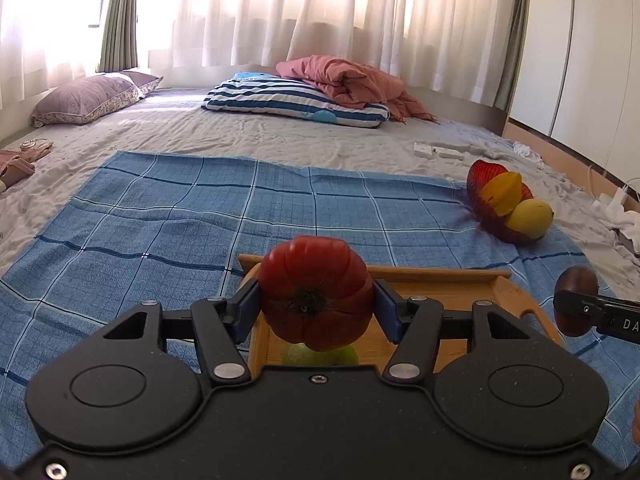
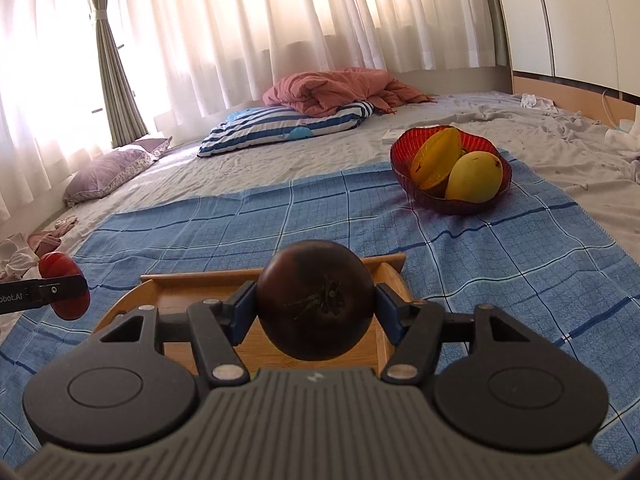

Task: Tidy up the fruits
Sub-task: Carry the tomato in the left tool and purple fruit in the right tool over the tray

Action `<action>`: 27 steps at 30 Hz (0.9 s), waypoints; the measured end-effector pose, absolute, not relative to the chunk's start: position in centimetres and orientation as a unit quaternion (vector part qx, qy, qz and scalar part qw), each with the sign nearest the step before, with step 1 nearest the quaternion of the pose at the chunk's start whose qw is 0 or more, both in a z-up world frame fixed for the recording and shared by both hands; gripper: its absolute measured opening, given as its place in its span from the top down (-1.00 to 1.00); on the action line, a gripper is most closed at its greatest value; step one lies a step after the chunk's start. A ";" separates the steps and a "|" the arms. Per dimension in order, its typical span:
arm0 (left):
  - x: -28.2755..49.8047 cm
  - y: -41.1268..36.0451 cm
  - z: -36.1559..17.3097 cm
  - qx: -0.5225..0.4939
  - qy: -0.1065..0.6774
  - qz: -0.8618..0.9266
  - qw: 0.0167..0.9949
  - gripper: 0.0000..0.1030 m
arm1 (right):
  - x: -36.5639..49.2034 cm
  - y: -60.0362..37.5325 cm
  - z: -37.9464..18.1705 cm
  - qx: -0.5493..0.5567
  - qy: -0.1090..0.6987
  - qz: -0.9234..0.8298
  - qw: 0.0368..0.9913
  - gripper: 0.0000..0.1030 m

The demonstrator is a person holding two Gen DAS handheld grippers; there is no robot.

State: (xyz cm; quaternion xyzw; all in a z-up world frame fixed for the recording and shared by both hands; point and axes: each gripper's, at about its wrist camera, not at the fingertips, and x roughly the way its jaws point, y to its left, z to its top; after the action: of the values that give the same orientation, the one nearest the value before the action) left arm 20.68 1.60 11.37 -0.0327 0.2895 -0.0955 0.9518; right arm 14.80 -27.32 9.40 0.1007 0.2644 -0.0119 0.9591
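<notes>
The left tool (image 1: 316, 306) is closed on a ribbed red tomato-shaped fruit (image 1: 316, 292), one blue pad on each side of it, and it holds the fruit in the air above the shallow wooden tray (image 1: 500, 292). The dark stem end of this fruit faces back toward the camera, so its short stem axis lies along the fingers; the fruit is nearly round and has no real long axis. Under it, in the tray, a part of a green round fruit (image 1: 320, 355) shows.

The right tool (image 2: 316, 306) is closed in the same way on a dark brown-purple round fruit (image 2: 316, 300), also above the tray and also with the stem end toward the camera.

The relation that matters is the direction to the red translucent plastic bowl (image 2: 402, 148), if the fruits are meant to go there. It stands on the blue checked cloth (image 2: 240, 220) on the bed, ahead and to the right of both tools, well apart from the tray. It already holds a yellow-orange ribbed starfruit (image 2: 436, 156) and a yellow mango (image 2: 474, 178), both lying tilted with the long axis going up and away toward the right. In my judgement the right tool is nearer to the bowl. The free place in the bowl seems to be on its left side.
</notes>
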 end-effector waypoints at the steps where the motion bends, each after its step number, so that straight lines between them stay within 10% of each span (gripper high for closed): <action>1: 21.2 1.5 11.2 -0.034 0.295 -0.094 0.950 -0.11 | 15.4 -27.4 9.2 0.099 0.272 -0.015 0.957 -0.27; 27: 29.7 -0.7 7.8 -0.032 0.393 -0.073 0.916 -0.11 | 20.8 -27.3 5.6 0.067 0.378 -0.032 0.923 -0.27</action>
State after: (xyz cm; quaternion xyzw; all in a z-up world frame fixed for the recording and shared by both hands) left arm 29.66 -0.66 7.78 -0.0323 0.3927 -0.0728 0.9162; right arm 20.84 -27.30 5.57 0.0673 0.3782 -0.0317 0.9227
